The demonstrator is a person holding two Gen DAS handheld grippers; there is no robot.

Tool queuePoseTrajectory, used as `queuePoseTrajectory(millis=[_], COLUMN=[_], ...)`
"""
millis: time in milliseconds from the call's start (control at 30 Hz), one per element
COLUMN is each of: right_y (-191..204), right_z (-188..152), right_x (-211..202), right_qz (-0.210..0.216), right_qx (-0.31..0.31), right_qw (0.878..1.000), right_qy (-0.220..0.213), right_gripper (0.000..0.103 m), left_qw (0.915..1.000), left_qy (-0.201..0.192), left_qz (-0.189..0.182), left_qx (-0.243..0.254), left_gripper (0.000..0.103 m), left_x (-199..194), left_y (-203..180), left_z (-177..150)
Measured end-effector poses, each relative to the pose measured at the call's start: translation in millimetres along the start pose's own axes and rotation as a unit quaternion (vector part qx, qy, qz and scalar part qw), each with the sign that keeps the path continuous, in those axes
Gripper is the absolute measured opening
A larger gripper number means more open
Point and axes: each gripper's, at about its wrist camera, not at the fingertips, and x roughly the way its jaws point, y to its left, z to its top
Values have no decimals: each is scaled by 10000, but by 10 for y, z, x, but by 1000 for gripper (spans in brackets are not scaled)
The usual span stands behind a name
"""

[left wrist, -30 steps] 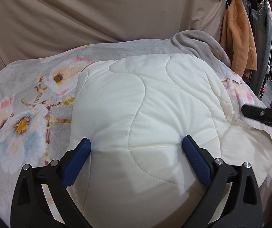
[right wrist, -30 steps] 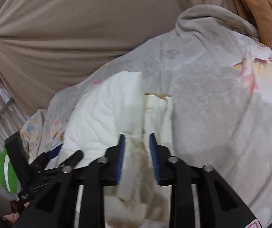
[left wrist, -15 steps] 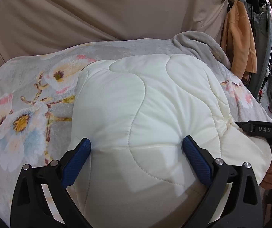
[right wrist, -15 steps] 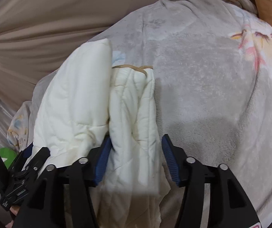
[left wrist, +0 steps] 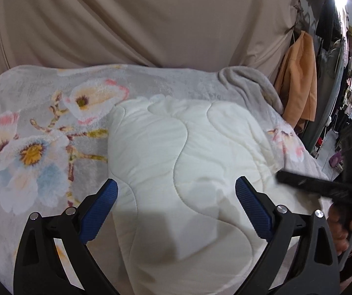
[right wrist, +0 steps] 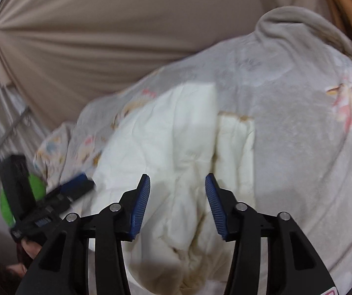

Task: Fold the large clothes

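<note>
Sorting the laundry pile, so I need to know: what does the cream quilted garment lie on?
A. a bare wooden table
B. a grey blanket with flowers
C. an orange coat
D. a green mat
B: the cream quilted garment lies on the grey blanket with flowers, which shows around it.

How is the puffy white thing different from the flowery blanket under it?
The white quilted garment is plain cream with wavy stitched lines, while the grey floral blanket carries big pink, white and blue flowers. The garment looks smooth and padded; the blanket looks fuzzy. The garment is folded into a smaller bundle, and the blanket spreads wide beneath it, reaching past it on every side in view. Both are soft fabric, and both lie in front of the beige curtain.
</note>
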Motion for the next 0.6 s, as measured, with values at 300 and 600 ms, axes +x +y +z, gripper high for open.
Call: queuePoseTrajectory(millis=[300,600], right_y=[-319,-557], right_z=[-316,-53], right_x=[202,-339], right_qz=[-466,-525], right_qx=[222,803], right_qw=[9987,9935], right_qy=[-34,-617], right_gripper=[10,41], left_qw=[9985,9973], left_qy=[394,478], left_qz=[80,-261], left_qx=[365,-493], left_gripper=[94,94], left_x=[179,29], left_y=[-68,347], left_z=[-198,-131])
